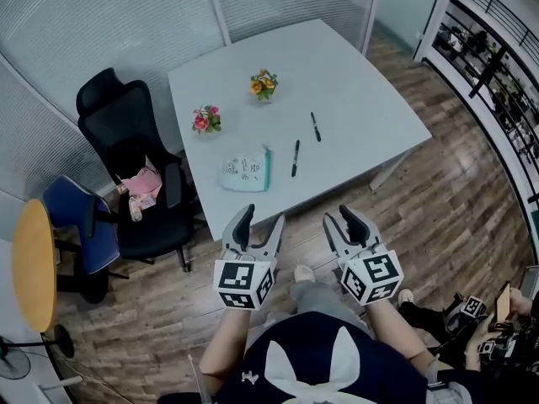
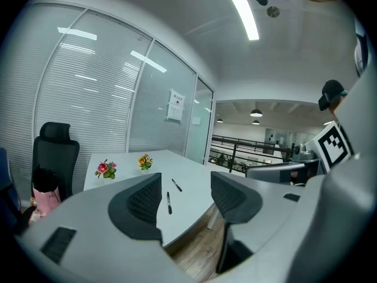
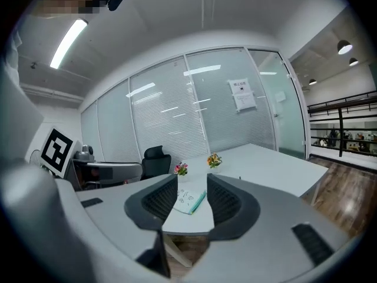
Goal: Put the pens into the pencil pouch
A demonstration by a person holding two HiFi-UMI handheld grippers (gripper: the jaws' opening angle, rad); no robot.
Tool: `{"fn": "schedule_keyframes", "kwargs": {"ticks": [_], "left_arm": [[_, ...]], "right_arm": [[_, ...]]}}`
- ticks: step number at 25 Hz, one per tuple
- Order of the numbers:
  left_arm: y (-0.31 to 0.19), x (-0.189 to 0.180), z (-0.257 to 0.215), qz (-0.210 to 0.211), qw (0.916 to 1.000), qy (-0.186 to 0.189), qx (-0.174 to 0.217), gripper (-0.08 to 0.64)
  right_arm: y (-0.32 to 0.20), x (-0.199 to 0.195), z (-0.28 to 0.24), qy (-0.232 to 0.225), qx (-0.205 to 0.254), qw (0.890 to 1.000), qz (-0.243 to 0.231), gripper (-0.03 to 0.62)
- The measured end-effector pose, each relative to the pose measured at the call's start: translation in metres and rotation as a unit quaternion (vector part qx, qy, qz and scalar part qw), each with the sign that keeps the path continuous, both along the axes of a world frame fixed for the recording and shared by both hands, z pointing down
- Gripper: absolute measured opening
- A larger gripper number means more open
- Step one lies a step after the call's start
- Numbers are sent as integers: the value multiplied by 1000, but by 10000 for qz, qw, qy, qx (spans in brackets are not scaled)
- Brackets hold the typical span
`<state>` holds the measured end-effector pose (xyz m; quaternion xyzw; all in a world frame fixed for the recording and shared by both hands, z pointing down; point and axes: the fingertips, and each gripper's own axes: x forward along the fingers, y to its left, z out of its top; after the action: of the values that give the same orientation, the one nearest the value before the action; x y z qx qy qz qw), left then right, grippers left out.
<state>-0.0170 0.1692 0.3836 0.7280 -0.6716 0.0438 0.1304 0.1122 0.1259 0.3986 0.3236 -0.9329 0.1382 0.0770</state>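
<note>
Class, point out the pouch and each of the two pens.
pouch (image 1: 245,172), head view, middle of its printed face
nearer pen (image 1: 296,157), head view, mid-barrel
farther pen (image 1: 315,126), head view, mid-barrel

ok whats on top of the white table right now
On the table: a nearer pen, a farther pen, the pencil pouch, pink flowers and orange flowers. The pouch's inside and anything beneath it are covered.

Bright, even light from ceiling strip (image 2: 238,7); fisheye warp, dark corners.

Lower centre: navy short-sleeved top (image 1: 320,358) with white print, grey trousers (image 1: 318,295). The left gripper (image 1: 262,219) and right gripper (image 1: 340,217): grey bodies, black ribbed pads (image 2: 144,202), black-and-white marker cubes (image 1: 244,283).
</note>
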Motion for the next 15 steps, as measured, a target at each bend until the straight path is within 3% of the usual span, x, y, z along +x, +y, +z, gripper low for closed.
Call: {"fn": "schedule_keyframes", "kwargs": {"ticks": [4,11,15], "left_arm": [[-28,-10,5,-103,9997,-197,-134,274],[-63,-31,34,-485,9958,-373,-679,284],[-75,-37,61,-479,9907,-456,-1191,284]], "right_arm": [[-32,-4,7,98,-129,9998,-66,215],[-75,-16,23,129,-313,9990,-303,215],[-88,-22,32,139,-436,9983,-360,212]]}}
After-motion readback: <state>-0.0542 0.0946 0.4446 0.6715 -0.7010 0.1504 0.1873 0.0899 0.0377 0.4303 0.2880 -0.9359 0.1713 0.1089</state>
